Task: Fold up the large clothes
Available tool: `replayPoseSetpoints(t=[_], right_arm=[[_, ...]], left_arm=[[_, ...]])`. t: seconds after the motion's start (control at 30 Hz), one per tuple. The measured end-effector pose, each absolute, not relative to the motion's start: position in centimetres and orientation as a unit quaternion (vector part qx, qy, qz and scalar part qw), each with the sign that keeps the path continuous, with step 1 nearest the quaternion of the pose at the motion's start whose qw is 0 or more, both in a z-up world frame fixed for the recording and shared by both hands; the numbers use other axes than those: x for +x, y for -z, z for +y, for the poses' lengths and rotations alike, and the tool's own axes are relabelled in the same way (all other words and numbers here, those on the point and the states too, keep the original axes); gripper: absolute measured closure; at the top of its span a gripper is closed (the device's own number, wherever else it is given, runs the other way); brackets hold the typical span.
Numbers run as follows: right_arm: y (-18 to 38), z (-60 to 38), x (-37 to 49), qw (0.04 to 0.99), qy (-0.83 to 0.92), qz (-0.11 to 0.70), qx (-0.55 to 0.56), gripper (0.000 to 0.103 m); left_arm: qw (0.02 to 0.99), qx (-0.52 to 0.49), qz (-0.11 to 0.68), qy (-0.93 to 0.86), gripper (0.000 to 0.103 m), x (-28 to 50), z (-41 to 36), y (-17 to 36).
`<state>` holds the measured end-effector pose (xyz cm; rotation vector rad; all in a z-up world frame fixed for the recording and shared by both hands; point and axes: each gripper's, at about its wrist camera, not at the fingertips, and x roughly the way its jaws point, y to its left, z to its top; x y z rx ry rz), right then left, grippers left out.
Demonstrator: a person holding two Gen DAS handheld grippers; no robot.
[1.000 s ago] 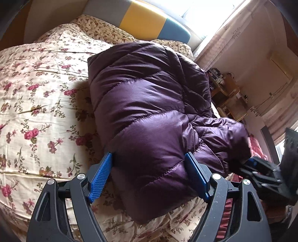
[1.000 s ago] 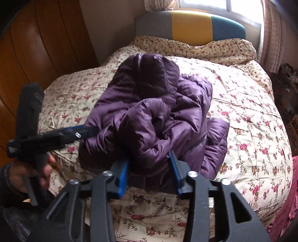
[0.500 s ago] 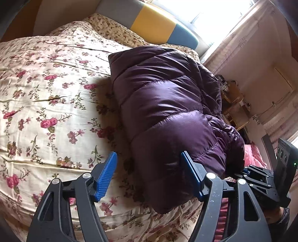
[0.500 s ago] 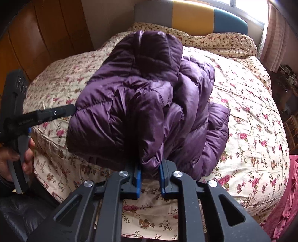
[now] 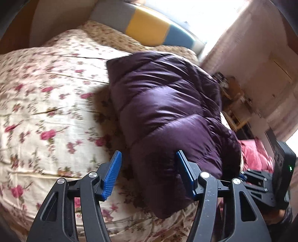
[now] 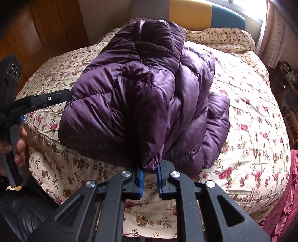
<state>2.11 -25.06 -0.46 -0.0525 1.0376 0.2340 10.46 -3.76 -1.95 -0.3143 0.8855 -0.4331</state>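
Note:
A purple puffer jacket (image 5: 167, 111) lies bunched and partly folded on the flowered bed cover (image 5: 46, 111). My left gripper (image 5: 149, 160) is open, its blue fingers astride the jacket's near edge without clamping it. My right gripper (image 6: 150, 167) is shut on a fold of the jacket (image 6: 141, 104) at its near edge. The left gripper also shows at the left of the right wrist view (image 6: 46, 98), beside the jacket. The right gripper's body shows at the right of the left wrist view (image 5: 264, 182).
A grey, yellow and blue headboard (image 6: 190, 13) stands at the bed's far end. Wooden panelling (image 6: 37, 37) is on the left, curtains (image 6: 273, 37) and wooden furniture (image 5: 234, 96) on the right. A pink cloth (image 6: 285, 195) hangs by the bed's right side.
My right gripper has closed on a fold of the jacket. My left gripper stayed open and shifted left along the jacket's near edge, so the jacket now sits more to its right.

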Motion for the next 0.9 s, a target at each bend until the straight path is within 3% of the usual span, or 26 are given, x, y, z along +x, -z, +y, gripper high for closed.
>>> replayPoseSetpoints(t=[0.17, 0.23, 0.3, 0.33, 0.53, 0.57, 0.6, 0.67, 0.9], right_arm=[[0.1, -24.9, 2.3, 0.864, -0.111, 0.489, -0.034, 0.09], [-0.2, -25.1, 2.3, 0.869, -0.105, 0.483, -0.037, 0.078], [-0.7, -25.4, 2.3, 0.876, -0.1, 0.471, -0.033, 0.05], [-1.0, -25.5, 2.3, 0.879, -0.099, 0.465, -0.034, 0.049], [-1.7, -25.2, 2.8, 0.882, -0.116, 0.455, -0.042, 0.055], [-1.5, -25.1, 2.9, 0.88, -0.121, 0.458, -0.041, 0.073], [-1.1, -25.1, 3.1, 0.874, -0.128, 0.467, -0.035, 0.082], [-0.6, -25.0, 3.1, 0.869, -0.129, 0.475, -0.046, 0.088], [0.7, -24.9, 3.1, 0.861, -0.12, 0.49, -0.07, 0.093]], left_arm=[[0.875, -0.15, 0.424, 0.181, 0.043, 9.5, -3.8, 1.9], [0.871, -0.16, 0.433, 0.168, 0.043, 9.3, -4.0, 2.0], [0.874, -0.146, 0.433, 0.166, 0.043, 9.1, -4.6, 2.0], [0.876, -0.138, 0.432, 0.166, 0.043, 8.9, -4.9, 1.9], [0.878, -0.131, 0.429, 0.168, 0.043, 8.6, -5.5, 1.8], [0.878, -0.129, 0.429, 0.168, 0.043, 8.4, -5.6, 1.7], [0.878, -0.127, 0.429, 0.168, 0.043, 8.3, -5.8, 1.7], [0.879, -0.12, 0.432, 0.165, 0.043, 8.0, -6.4, 1.6], [0.877, -0.113, 0.442, 0.15, 0.043, 7.5, -8.4, 1.8]])
